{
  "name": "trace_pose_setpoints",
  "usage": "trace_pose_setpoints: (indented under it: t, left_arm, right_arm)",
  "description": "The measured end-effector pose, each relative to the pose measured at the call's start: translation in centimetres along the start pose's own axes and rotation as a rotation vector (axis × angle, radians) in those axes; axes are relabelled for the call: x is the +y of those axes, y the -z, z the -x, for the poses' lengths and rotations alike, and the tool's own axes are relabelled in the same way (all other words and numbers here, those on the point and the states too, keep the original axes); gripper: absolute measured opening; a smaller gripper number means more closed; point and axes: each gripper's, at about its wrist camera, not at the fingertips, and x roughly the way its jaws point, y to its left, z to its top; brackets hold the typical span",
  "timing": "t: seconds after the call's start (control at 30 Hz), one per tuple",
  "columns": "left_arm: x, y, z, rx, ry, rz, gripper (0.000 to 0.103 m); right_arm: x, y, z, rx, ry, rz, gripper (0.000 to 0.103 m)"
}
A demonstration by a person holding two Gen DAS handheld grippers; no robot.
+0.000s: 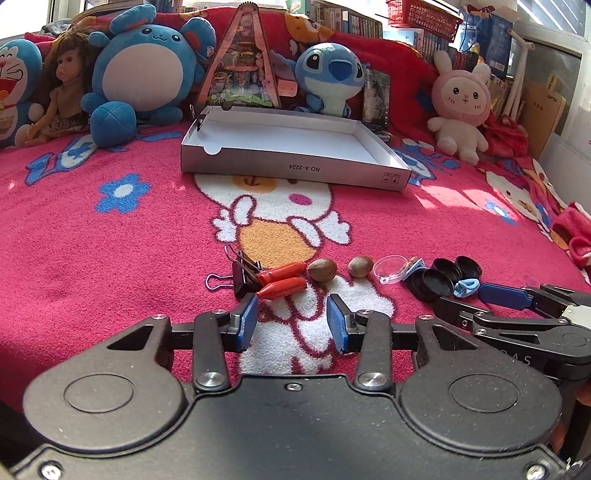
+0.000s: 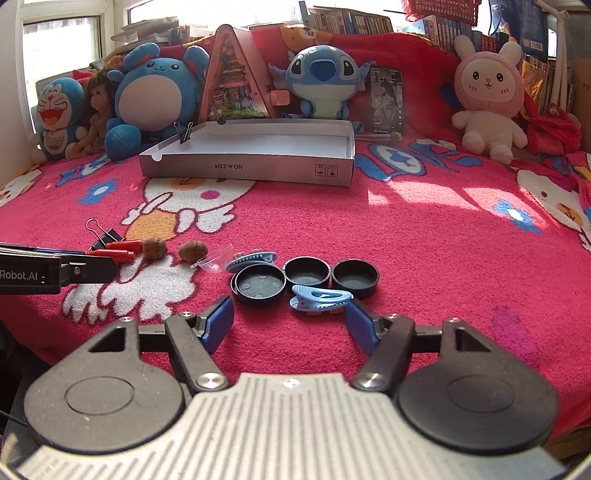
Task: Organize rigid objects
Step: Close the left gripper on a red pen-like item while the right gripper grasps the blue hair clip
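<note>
Rt claw (image 2: 290, 326) spread, nothing pinched. Blue hair clip (image 2: 320, 298) lies just ahead on bed blanket (image 2: 424, 258), long axis crosswise, spanning toward rt pad. Lt claw (image 1: 291, 319) part-spread, empty; orange clips (image 1: 282, 280) just ahead-left. Box (image 2: 251, 168) far behind.

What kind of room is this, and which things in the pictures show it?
Probably a bedroom or a child's room at home. A pink cartoon blanket covers a wide soft surface that looks like a bed, plush toys and a doll sit in a row along the back, and bookshelves stand behind them.
</note>
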Motion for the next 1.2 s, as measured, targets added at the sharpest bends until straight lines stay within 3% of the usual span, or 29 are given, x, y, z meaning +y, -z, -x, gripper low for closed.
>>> trace_pose_setpoints:
  t: [0.23,0.4,0.87,1.2]
  left_arm:
    - [0.1,-0.2,-1.6,0.016,0.006,-0.004,0.038]
    - [0.7,-0.6,-2.2,0.006,-0.007,-0.016,0.038]
    - [2.0,-1.5,-3.4,0.003,0.037,-0.053,0.045]
    - [3.8,-1.1,-2.7,0.004,-0.073,-0.046,0.050]
  right_arm:
    - [-0.8,-0.1,0.0,0.000,0.014,-0.048,0.060]
    - [-0.9,-0.1,-0.1,0.000,0.018,-0.048,0.056]
    - [-1.1,-0.4,-0.5,-0.001,0.032,-0.060,0.055]
    - [-1.1,-0.4,-0.6,-0.001,0.031,-0.066,0.055]
